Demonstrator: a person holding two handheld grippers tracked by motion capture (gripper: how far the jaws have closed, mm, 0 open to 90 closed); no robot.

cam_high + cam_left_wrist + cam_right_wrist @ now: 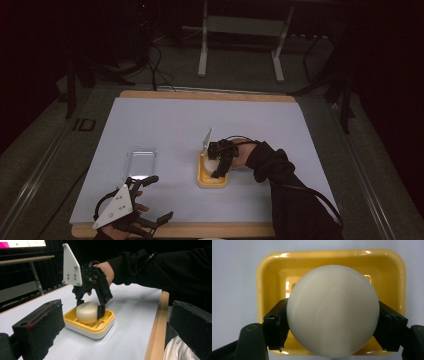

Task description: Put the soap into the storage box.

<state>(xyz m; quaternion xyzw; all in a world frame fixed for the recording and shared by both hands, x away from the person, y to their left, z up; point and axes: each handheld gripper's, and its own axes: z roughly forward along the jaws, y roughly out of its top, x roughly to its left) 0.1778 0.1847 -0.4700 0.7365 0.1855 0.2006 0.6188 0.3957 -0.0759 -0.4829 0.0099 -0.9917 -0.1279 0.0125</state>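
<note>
Soap: we see a round white soap [333,311] clamped between our right jaws, one jaw on each flank; in the left gripper view the soap [87,312] sits low in the dish, and we cannot tell whether it rests on the ribs or hangs just above them.

Dish: we have a yellow dish [269,277] with a white base directly under the soap; from above the dish [205,179] lies right of the mat's centre, nearer our edge.

Right gripper: we hold our right gripper [91,305] tipped down over the dish, its jaws closed on the soap's sides; from above the gripper [216,167] comes in from the right, with a black sleeve [280,180] behind it.

Left gripper: we keep our left gripper [152,200] at the near-left corner of the mat, jaws spread wide and holding nothing, well apart from the dish.

Lid: we see a clear lid [140,162] lying flat on the mat, left of the dish and just beyond our left gripper.

Mat: we work on a pale mat [165,125] covering a wooden table [320,170], whose edge shows at near and far sides.
</note>
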